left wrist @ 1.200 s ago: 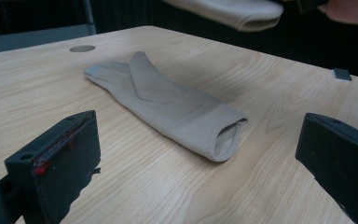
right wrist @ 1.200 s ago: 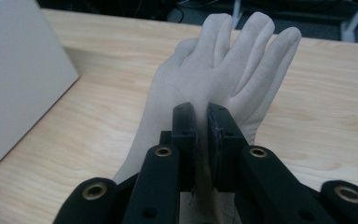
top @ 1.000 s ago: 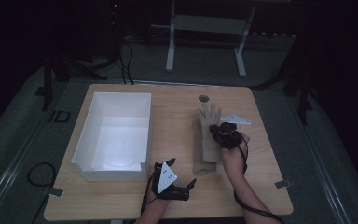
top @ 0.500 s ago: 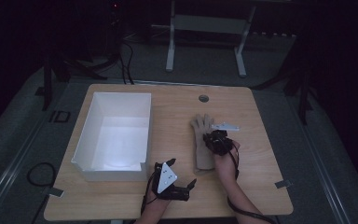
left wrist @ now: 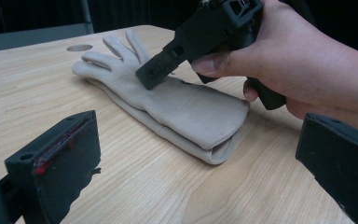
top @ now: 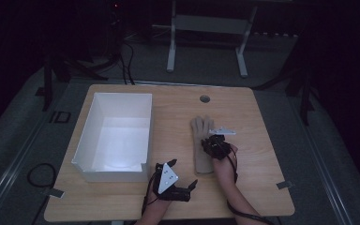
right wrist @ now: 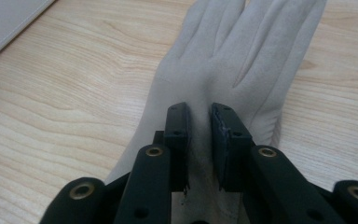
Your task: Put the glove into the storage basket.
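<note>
Beige glove flat on the bench, right of the white box.

High view: the glove (top: 202, 145) lay right of the white box (top: 115, 136); the right tool (top: 214, 144) sat on it, the left tool (top: 180, 185) near its cuff. Left gripper view: left tool (left wrist: 200, 154) spread, empty. Right gripper view: right tool (right wrist: 199, 123), jaws just opening slightly, a narrow gap over the glove (right wrist: 233, 60).

The right tongs (top: 214, 143) hide part of the glove (top: 201, 154) (its palm, high view).

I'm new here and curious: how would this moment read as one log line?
right gripper: jaws just opening, tips on glove | left gripper: open, beside glove | white box: untouched
</note>
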The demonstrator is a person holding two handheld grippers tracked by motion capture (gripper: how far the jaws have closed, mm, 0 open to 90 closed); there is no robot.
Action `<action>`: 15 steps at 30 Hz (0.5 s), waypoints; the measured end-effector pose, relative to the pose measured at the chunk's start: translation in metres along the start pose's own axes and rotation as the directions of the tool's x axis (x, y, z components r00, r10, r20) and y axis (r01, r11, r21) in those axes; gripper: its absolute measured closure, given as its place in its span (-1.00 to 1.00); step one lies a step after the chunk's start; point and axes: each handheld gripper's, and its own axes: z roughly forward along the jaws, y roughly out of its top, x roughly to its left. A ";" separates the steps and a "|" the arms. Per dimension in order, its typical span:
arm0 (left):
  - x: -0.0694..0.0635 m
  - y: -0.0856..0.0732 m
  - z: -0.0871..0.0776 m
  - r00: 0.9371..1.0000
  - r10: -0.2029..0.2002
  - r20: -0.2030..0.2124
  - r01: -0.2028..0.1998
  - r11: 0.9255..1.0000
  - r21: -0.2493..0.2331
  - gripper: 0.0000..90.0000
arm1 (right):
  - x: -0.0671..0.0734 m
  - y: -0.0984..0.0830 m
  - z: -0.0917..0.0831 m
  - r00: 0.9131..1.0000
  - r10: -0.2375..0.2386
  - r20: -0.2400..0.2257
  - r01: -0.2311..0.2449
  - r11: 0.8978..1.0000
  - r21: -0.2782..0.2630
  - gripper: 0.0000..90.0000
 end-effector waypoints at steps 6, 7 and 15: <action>-0.002 0.000 0.001 1.000 0.004 -0.015 -0.004 1.000 -0.001 -0.99 | -0.002 0.001 -0.010 0.999 -0.031 -0.032 0.029 0.999 -0.034 0.27; -0.002 0.000 0.001 1.000 0.006 -0.017 -0.006 1.000 0.002 -0.99 | -0.004 0.002 -0.013 0.998 -0.033 -0.045 0.031 0.999 -0.043 0.20; -0.005 0.002 0.006 0.999 0.026 0.036 -0.028 0.999 0.032 -0.99 | -0.024 0.011 -0.032 0.997 -0.019 -0.069 0.012 0.995 -0.098 -0.30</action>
